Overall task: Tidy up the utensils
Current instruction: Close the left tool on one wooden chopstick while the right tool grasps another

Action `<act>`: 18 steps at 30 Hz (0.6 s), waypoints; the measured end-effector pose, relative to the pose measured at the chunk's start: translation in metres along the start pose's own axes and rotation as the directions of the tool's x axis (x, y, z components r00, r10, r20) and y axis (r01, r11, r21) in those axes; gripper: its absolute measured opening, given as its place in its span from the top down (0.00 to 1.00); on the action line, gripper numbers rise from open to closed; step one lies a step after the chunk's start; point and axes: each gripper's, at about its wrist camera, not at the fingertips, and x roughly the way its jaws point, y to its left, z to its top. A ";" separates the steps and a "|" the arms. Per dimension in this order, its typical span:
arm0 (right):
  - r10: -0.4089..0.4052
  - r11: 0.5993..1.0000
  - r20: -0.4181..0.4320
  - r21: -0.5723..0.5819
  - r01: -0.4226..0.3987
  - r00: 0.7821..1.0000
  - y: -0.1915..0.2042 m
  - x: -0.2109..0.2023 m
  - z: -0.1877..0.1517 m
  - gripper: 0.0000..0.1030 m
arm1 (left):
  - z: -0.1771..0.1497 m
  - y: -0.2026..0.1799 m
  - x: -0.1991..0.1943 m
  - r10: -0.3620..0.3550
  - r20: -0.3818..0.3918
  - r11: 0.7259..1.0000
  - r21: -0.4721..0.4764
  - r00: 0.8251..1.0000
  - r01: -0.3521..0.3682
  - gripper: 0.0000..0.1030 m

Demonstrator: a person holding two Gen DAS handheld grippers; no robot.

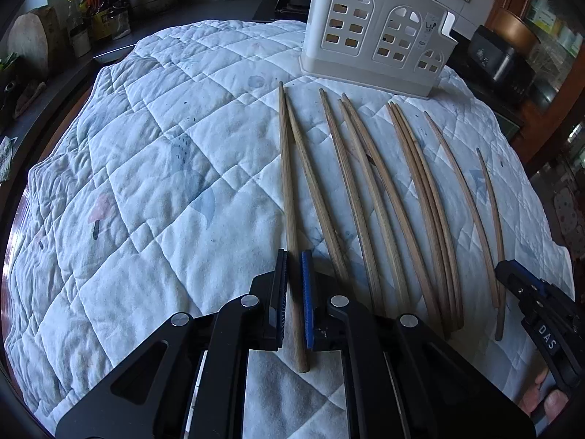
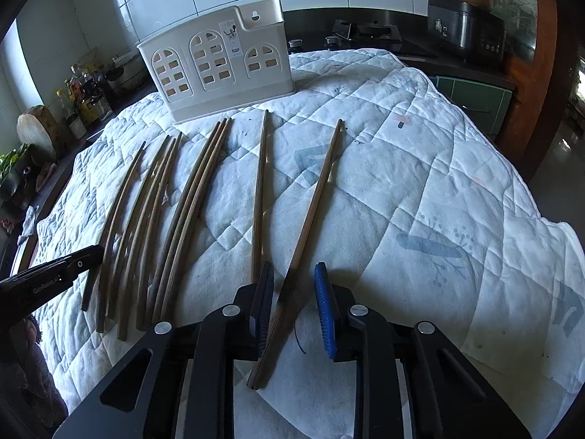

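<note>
Several wooden chopsticks lie side by side on a white quilted cloth, pointing toward a white plastic utensil holder at the far edge; the holder also shows in the right wrist view. My left gripper is open low over the cloth, its pads on either side of the leftmost chopstick. My right gripper is open, straddling the rightmost chopstick. The right gripper shows at the right edge of the left wrist view.
The cloth covers a table beside a dark kitchen counter. Bottles and jars stand at the back left. A black appliance and a stove sit behind the cloth at the right.
</note>
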 end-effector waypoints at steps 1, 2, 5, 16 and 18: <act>-0.006 1.000 -0.003 0.000 0.006 1.000 0.001 0.002 0.000 0.83 | 0.000 -0.001 0.000 0.003 0.000 1.000 0.004 1.000 -0.003 0.93; -0.017 1.000 0.002 -0.007 0.017 1.000 0.002 0.002 0.000 0.85 | 0.000 -0.001 0.000 0.005 0.000 1.000 0.008 1.000 -0.005 0.93; -0.061 0.997 0.005 -0.053 0.061 0.998 0.009 0.003 -0.001 0.89 | 0.001 -0.003 0.001 0.013 0.005 1.000 0.025 1.000 -0.013 0.93; -0.043 0.996 0.079 -0.077 0.049 0.996 0.010 -0.031 -0.001 0.93 | -0.001 0.013 -0.016 -0.059 0.032 0.998 0.010 0.998 0.059 0.94; -0.033 0.995 0.112 -0.090 0.043 0.993 0.012 -0.044 0.000 0.93 | -0.002 0.015 -0.023 -0.071 0.049 0.997 0.017 0.996 0.070 0.94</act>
